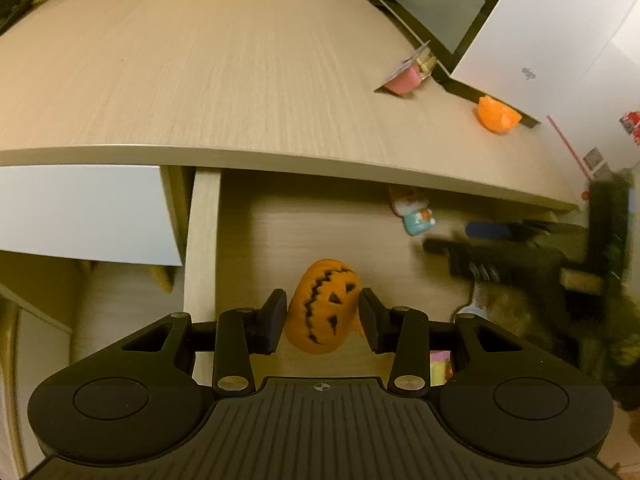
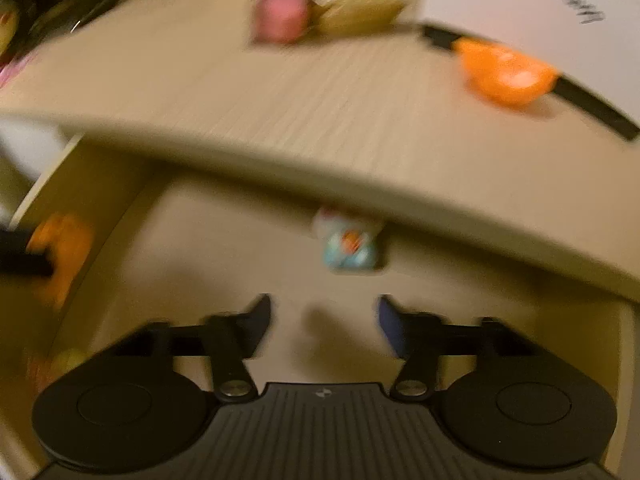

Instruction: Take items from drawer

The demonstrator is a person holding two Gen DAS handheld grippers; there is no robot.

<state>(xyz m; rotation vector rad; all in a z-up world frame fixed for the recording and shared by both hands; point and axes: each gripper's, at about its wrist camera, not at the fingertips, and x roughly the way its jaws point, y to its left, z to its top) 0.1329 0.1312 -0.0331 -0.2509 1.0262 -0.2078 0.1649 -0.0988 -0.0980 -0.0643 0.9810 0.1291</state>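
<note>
Left tongs clamped on pumpkin toy, lifted over open drawer. Right tongs parted, empty, aimed at small blue figure under surface edge. Next: pumpkin onto surface; close on figure.

desk: pale wood grain | monitor: dark, at back | light: warm, yellowish
</note>
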